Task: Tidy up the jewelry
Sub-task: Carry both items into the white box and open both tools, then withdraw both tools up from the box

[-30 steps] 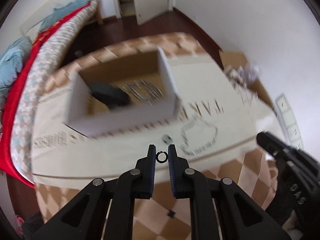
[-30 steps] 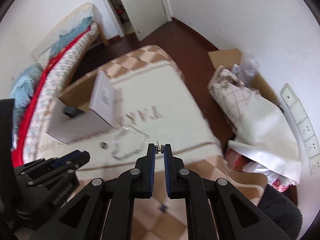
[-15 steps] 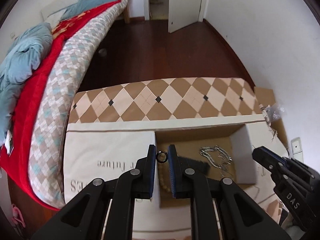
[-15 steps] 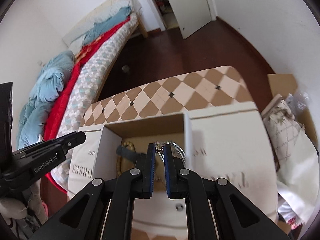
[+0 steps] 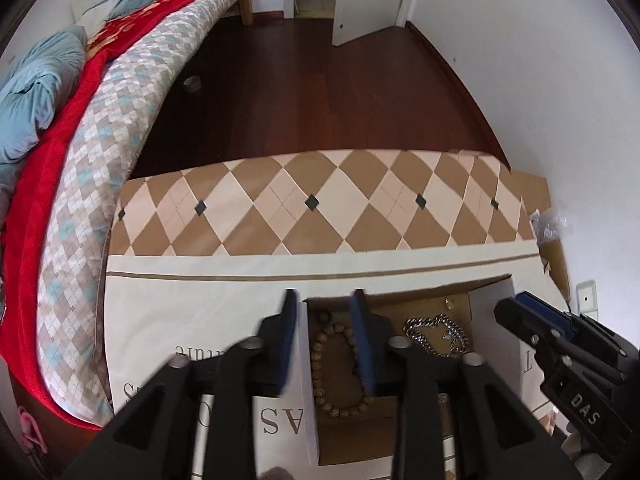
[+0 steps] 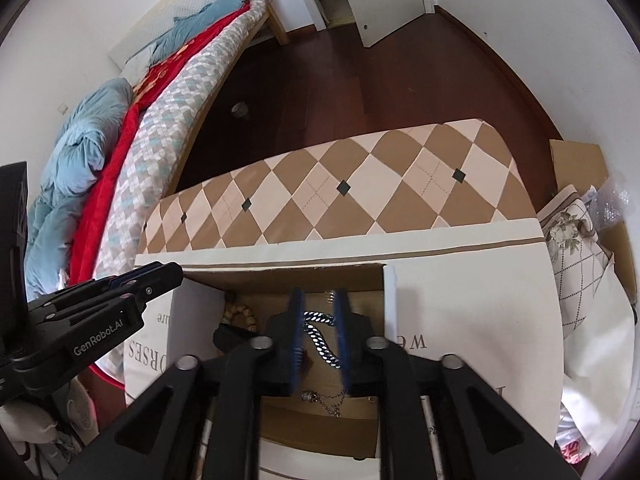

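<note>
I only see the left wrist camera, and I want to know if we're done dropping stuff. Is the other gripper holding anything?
Observer: No. The right gripper is open over the cardboard box, with nothing between its fingers.
Operator: What's under it?
Observer: The silver chain shows through the gap between its fingers.
Operator: Anything else in there?
Observer: A thin chain lies near the box's front edge.
</note>
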Demonstrator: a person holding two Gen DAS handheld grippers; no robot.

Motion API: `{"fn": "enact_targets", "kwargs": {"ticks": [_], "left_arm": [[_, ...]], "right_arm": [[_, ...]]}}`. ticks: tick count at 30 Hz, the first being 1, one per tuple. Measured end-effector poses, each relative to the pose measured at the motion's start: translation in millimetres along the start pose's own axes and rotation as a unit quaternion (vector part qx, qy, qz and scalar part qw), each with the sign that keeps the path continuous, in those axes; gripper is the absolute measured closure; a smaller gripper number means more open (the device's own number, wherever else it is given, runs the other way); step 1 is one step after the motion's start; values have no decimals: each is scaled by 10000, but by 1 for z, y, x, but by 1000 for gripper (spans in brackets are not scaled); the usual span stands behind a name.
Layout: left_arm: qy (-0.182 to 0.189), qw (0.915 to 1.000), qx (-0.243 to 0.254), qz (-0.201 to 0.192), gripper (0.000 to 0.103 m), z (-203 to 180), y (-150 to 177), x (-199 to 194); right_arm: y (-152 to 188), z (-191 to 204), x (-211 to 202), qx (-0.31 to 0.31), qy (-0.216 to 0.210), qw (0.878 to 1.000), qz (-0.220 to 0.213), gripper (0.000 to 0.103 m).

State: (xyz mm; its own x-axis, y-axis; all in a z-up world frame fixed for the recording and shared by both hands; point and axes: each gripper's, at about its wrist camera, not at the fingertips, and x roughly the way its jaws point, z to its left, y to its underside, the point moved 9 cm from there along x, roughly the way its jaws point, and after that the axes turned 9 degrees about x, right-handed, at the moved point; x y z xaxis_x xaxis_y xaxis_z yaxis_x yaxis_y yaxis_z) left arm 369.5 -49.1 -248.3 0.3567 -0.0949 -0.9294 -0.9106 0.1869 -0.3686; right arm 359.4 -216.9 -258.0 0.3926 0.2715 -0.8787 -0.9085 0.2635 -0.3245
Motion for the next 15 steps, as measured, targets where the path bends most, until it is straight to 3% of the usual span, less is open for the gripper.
{"fn": "enact_targets", "kwargs": {"ticks": [2,4,7,8,12,15], "left_arm": [[-117,9999,-46,-100,46,4,-1,-8],[-214,9994,-99,-243,38,8,0,-18],[-403,9985,-111,-355,22,12,6,-29],[-477,9982,-111,-357,15,13,9,-31],[-663,9971,-123,-357,5,14,31,-38],[-795,9960,-137,-386,2,13,48,-41]], "right_arm": [[-1,-2,-7,51,-24,9999,-84,65],[-2,-6,-14,66,43,9998,-170,63],[0,-11,-26,-6,242,9991,-341,49],[2,-13,-30,-74,401,9984,-390,40],[14,-17,-37,-371,953,9937,-449,7],[30,-20,-39,-609,1376,9878,-390,0]]}}
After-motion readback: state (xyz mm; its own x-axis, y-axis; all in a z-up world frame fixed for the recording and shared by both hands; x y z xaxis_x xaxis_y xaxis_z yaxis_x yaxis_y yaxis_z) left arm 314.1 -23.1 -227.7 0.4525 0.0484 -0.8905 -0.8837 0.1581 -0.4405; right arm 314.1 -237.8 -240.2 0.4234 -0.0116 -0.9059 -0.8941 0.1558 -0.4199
